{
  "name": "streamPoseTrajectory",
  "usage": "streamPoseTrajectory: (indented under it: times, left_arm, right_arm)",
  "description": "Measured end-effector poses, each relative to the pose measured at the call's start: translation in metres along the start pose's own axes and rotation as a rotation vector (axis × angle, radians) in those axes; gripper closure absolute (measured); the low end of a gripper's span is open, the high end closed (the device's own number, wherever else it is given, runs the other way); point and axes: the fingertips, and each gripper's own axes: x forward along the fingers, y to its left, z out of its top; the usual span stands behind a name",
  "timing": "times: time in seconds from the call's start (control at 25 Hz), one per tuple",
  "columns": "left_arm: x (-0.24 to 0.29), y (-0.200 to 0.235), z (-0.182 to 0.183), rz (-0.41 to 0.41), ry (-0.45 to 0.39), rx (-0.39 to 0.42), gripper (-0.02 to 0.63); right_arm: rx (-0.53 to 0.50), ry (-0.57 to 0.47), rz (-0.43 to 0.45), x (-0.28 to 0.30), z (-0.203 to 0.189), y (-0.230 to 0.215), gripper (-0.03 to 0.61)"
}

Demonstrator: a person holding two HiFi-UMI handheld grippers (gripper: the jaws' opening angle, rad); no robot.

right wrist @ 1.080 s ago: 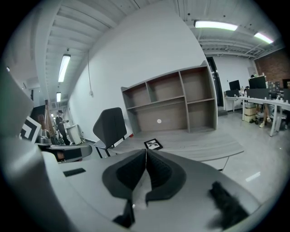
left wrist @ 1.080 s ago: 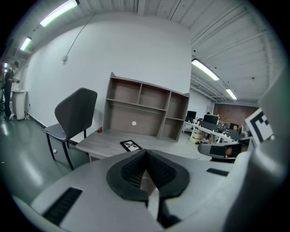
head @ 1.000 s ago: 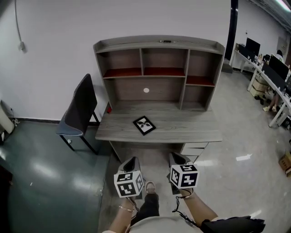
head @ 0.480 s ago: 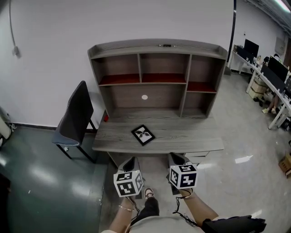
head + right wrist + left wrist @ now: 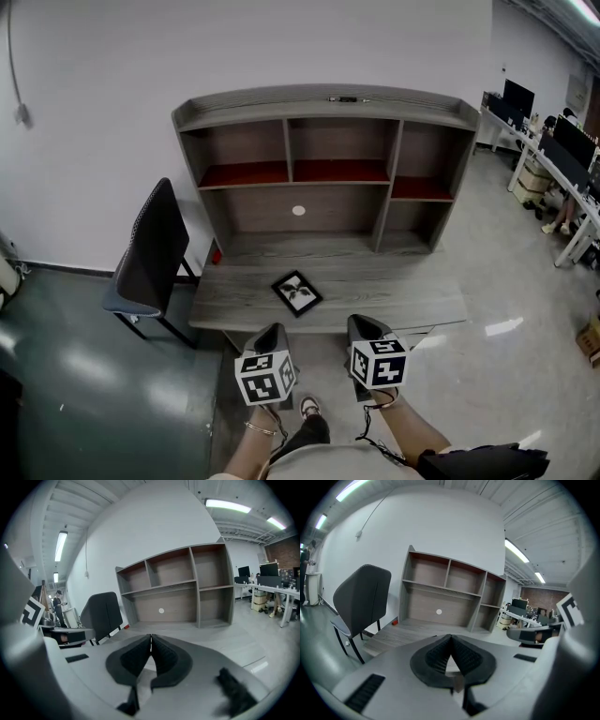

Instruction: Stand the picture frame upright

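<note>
Left gripper [image 5: 271,332], right gripper [image 5: 362,324]: jaws together.

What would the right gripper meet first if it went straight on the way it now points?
Probably the hutch back panel, after passing over the desk top; depth is unclear. The right gripper is shut and empty.

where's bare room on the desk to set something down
The desk is bare right of the picture frame to its right edge, and left of it toward the chair; hutch cubbies look empty. Only front middle is taken.
</note>
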Motion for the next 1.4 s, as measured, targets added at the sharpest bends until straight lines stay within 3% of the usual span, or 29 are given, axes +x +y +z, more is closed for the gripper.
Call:
streamPoseTrajectory:
  times: [1.0, 1.4]
  left_arm:
    - [0.12, 0.058, 0.066, 0.005, 0.01, -0.026, 0.601]
    - [0.156, 0.075, 0.073, -0.01, 0.043, -0.039, 0.601]
  right_arm:
    - [-0.019, 0.019, -0.002, 0.13, 0.071, -0.018, 0.546]
    - [-0.017, 0.063, -0.025, 0.164, 0.077, -0.025, 0.546]
